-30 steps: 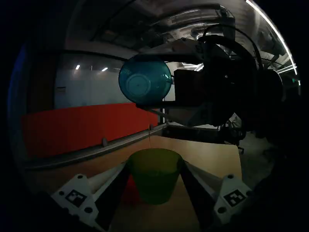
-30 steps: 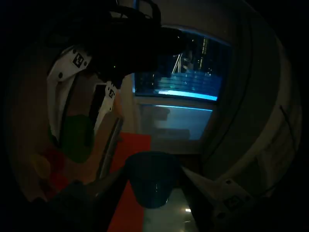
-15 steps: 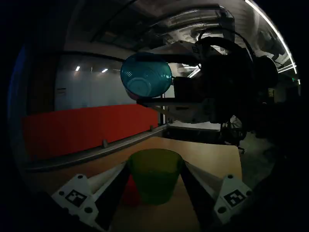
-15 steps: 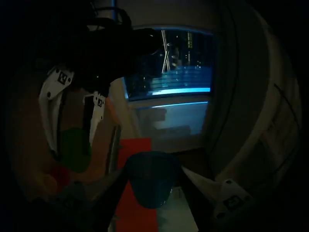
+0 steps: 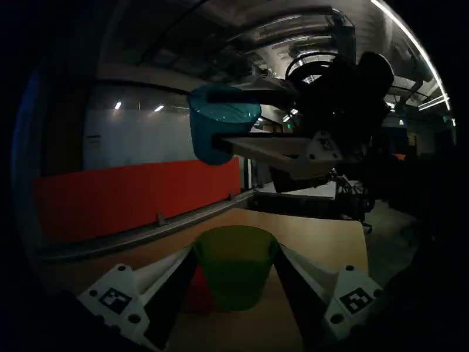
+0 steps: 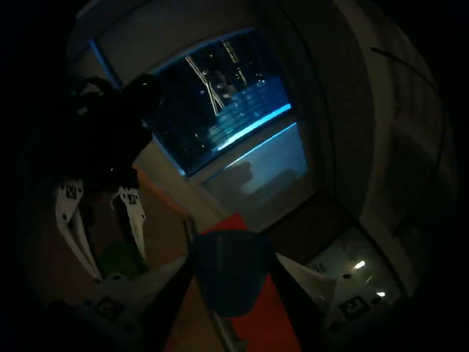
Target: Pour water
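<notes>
Green translucent plastic catches what little light there is: the green cup (image 5: 235,276) sits upright between the white fingers (image 5: 157,271) of the left gripper (image 5: 234,252), whose jaws are clamped on its two sides; a wooden bench (image 5: 328,234) lies under and beyond the green cup, though the dim light hides whether the cup's base touches it; a small red object (image 5: 199,288) sits just beside the green cup, low on its left and partly behind it; beyond the green cup, past the far edge of the bench, a long red panel (image 5: 135,193) runs along the wall.

High above the green cup and well apart from it, the blue cup (image 5: 218,124) hangs roughly upright, mouth upward, its rim tipped a little toward the camera; the right gripper (image 6: 231,258) holds it, its jaws clamped on the cup, one finger on each side, as the right gripper view shows close up; farther from the green cup, behind the blue one, the dark bulk of that gripper and the hand holding it blur together.

In the right gripper view the green cup shows small and low on the left, between the pale fingers of the left gripper; up and to the right of the green cup there, a blue-lit window (image 6: 234,117) glows; whether either cup holds water cannot be told in this light.
</notes>
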